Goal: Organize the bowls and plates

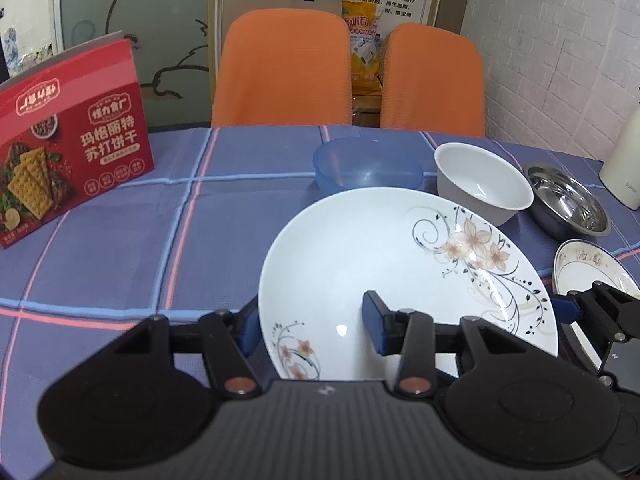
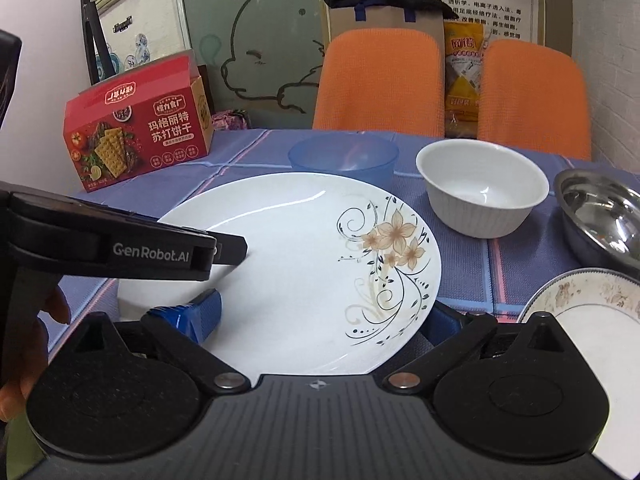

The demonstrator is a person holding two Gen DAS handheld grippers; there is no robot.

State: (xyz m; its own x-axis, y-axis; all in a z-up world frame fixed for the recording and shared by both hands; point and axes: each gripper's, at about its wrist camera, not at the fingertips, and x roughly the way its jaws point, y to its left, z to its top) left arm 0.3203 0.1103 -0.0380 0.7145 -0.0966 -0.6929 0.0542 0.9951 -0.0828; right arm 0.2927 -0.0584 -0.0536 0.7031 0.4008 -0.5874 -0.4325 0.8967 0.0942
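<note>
both jaws pinch the flowered plate [image 1: 384,264]: left jaws on its near-left rim, right on its near-right.

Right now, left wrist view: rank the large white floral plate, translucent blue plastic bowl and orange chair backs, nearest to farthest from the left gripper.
1. Large white floral plate: clamped in the left gripper.
2. Translucent blue plastic bowl: behind the plate.
3. Orange chair backs: beyond the table.

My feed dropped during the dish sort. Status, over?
Left gripper shut on the floral plate rim. Right gripper straddles the same plate, grip unclear. Blue bowl, white bowl, steel bowl beyond; nothing in the way.
</note>
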